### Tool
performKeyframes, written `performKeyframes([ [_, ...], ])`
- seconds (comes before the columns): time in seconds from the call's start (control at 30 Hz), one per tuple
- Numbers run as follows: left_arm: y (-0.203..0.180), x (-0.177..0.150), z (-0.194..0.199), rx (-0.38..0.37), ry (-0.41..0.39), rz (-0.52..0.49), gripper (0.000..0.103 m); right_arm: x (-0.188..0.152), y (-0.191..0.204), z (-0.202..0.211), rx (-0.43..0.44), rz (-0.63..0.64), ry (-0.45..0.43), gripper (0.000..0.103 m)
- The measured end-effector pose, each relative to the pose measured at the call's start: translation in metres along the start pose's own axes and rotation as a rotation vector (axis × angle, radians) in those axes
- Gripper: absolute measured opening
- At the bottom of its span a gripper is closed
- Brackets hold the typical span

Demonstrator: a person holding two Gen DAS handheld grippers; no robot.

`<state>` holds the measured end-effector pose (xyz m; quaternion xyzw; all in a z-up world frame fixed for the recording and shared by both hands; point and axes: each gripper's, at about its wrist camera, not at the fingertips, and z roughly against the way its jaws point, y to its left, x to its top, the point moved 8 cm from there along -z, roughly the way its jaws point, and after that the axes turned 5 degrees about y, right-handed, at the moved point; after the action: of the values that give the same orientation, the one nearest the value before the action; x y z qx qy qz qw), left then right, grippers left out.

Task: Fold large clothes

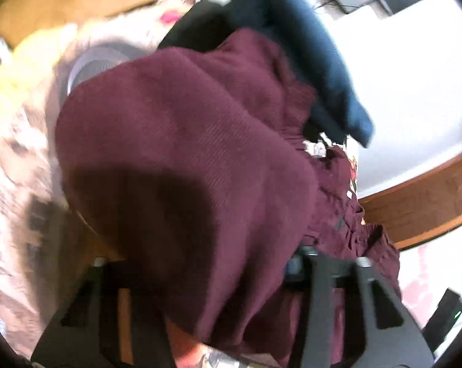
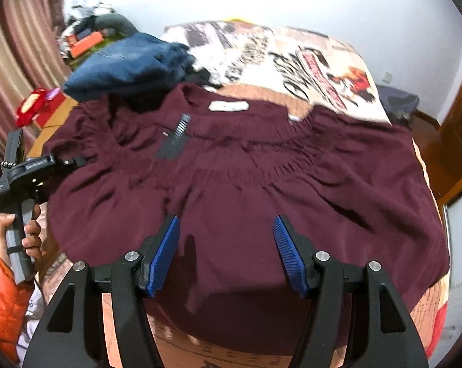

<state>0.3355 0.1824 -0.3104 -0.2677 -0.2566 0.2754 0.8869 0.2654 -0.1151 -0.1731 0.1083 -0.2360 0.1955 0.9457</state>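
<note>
Label (image 2: 228, 106) on maroon sweater (image 2: 246, 184), seemingly blank.

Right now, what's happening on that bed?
A person is folding a maroon sweater spread flat on a bed, holding a gripper in each hand. The right gripper hovers over the hem, jaws open, nothing between them. The left gripper is at the sweater's sleeve edge; in its own blurred view, maroon fabric drapes over its jaws. A pile of blue clothes lies beyond the collar.
</note>
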Motion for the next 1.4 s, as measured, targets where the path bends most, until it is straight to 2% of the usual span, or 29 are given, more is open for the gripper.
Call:
performKeyframes([
  [0.13, -0.036, -0.002, 0.035, 0.076, -0.096, -0.152, 0.029, 0.009, 0.014, 0.006, 0.039, 0.036, -0.003, 0.060],
  [0.2, -0.053, -0.004, 0.057, 0.087, -0.142, -0.208, 0.024, 0.015, 0.023, 0.008, 0.067, 0.033, -0.004, 0.060],
  [0.37, -0.081, -0.012, 0.110, 0.040, -0.232, -0.247, 0.023, 0.024, 0.049, 0.003, 0.160, 0.021, 0.015, 0.060],
  [0.47, -0.096, -0.012, 0.146, 0.013, -0.299, -0.261, 0.023, 0.022, 0.078, -0.008, 0.210, 0.071, 0.045, 0.060],
  [0.6, -0.117, -0.016, 0.179, -0.011, -0.357, -0.298, 0.022, 0.003, 0.116, -0.031, 0.271, 0.143, 0.125, 0.061],
  [0.7, -0.125, -0.021, 0.188, 0.017, -0.370, -0.338, 0.022, -0.010, 0.133, -0.044, 0.344, 0.131, 0.186, 0.064],
  [0.83, -0.145, -0.023, 0.176, 0.040, -0.351, -0.372, 0.022, -0.012, 0.130, -0.051, 0.382, 0.099, 0.234, 0.064],
  [0.9, -0.153, -0.023, 0.171, 0.039, -0.344, -0.384, 0.022, -0.009, 0.116, -0.044, 0.382, 0.074, 0.223, 0.064],
  [1.0, -0.178, -0.021, 0.157, 0.024, -0.322, -0.426, 0.022, -0.002, 0.083, -0.024, 0.327, 0.045, 0.146, 0.064],
  [1.1, -0.219, -0.026, 0.137, 0.020, -0.305, -0.504, 0.022, 0.006, 0.036, -0.001, 0.254, -0.010, 0.054, 0.064],
  [1.27, -0.291, -0.058, 0.080, 0.068, -0.280, -0.703, 0.022, 0.001, -0.035, 0.030, 0.152, -0.151, -0.041, 0.064],
  [1.37, -0.311, -0.091, 0.032, 0.086, -0.163, -0.786, 0.022, -0.005, -0.071, 0.042, 0.096, -0.222, -0.063, 0.064],
  [1.4, -0.314, -0.110, 0.011, 0.082, -0.083, -0.814, 0.022, -0.010, -0.082, 0.045, 0.078, -0.245, -0.069, 0.064],
])
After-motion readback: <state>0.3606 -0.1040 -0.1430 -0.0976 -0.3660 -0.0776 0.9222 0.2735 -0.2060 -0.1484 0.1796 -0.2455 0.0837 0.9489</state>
